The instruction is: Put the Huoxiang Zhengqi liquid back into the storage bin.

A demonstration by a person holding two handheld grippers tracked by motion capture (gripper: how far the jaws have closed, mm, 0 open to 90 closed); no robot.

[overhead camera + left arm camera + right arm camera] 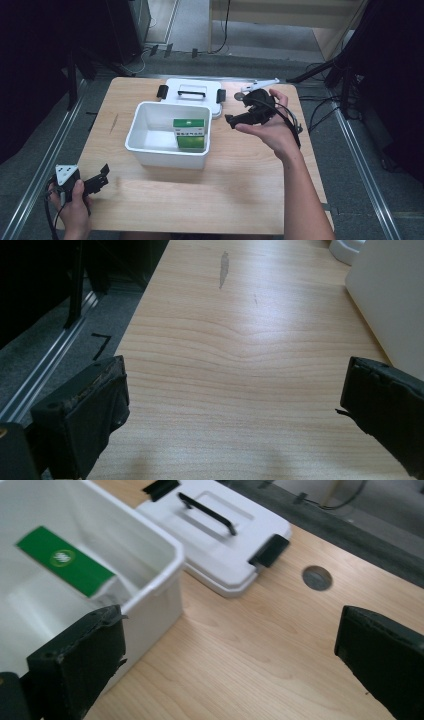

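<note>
A white bin (165, 156) stands mid-table with a green and white box (189, 134) inside it, against its right wall. Its white lid (192, 95), with a black handle and black latches, lies flat behind it. A hand holds my right gripper (231, 120) just right of the bin, jaws pointing left and open with nothing between them. In the right gripper view my right gripper (230, 630) frames the bin's corner (160, 600), the box (65, 560) and the lid (220, 535). My left gripper (102, 175) rests open at the near left corner, and the left gripper view has bare wood between the jaws of my left gripper (232, 375).
A round grey grommet (239, 96) sits in the tabletop right of the lid, with a white bracket (260, 85) at the far edge. The bin's wall (395, 300) rises at the right of the left gripper view. Metal rails and dark stands flank the table.
</note>
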